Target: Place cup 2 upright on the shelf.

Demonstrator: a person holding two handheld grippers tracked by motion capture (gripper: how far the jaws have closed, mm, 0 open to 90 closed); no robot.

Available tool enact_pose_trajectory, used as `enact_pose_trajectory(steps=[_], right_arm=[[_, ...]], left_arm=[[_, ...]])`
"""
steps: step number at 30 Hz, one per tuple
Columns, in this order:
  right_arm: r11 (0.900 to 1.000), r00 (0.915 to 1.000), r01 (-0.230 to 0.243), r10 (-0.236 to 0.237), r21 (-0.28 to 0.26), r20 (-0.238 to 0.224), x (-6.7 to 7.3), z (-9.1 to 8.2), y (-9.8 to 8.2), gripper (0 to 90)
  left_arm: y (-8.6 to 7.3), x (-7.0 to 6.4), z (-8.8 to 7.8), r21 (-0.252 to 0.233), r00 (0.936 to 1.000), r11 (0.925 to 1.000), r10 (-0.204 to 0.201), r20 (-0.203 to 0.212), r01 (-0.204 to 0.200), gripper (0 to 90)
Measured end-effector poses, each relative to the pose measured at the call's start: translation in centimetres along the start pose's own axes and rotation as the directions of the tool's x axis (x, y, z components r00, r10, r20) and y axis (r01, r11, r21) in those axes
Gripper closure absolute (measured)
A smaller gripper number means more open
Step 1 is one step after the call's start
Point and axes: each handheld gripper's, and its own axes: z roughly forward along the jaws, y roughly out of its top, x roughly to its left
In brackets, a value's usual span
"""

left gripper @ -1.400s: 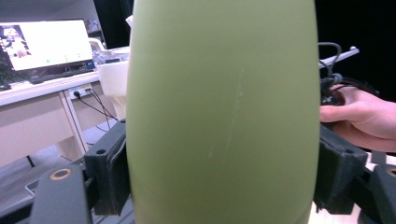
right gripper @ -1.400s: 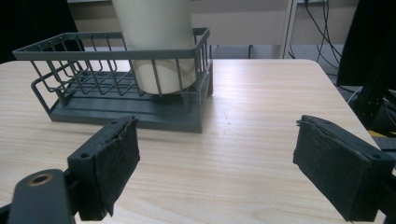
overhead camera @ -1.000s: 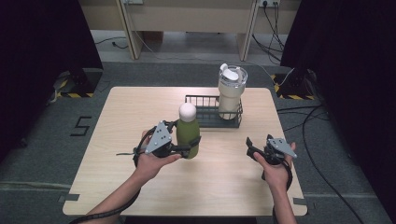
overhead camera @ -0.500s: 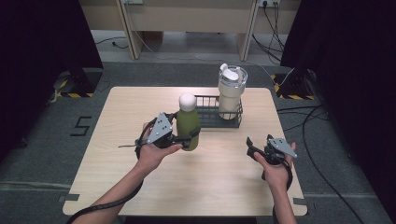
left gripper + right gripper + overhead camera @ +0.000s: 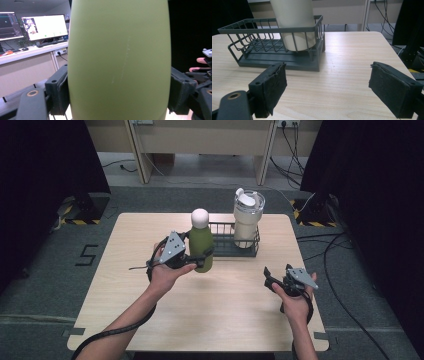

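We held the green bottle (image 5: 201, 247) upright in our left claw (image 5: 200, 260), clamped on both sides, just left of the wire basket (image 5: 227, 251) holding 1 cream tumbler (image 5: 247, 220). Our right claw (image 5: 272, 279) gaped, holding nothing, over the surface (image 5: 235, 310), near right.

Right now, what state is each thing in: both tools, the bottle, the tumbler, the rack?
Left tool: shut on green bottle.
Right tool: open, empty.
Green bottle: upright, capped, gripped beside the rack.
Cream tumbler: upright, lidded, inside the rack.
Wire rack: flat on table.
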Motion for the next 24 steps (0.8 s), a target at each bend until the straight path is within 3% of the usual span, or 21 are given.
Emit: enact_pose_trajectory(steps=[24], right_arm=[[1.000,1.0000,-0.004,0.004,-0.001,0.000,-0.2,0.0,0.0,14.3]], left_arm=[[0.7,1.1,3.1,-0.026,0.9993,0.9996,-0.011,-0.037,0.010,21.2]])
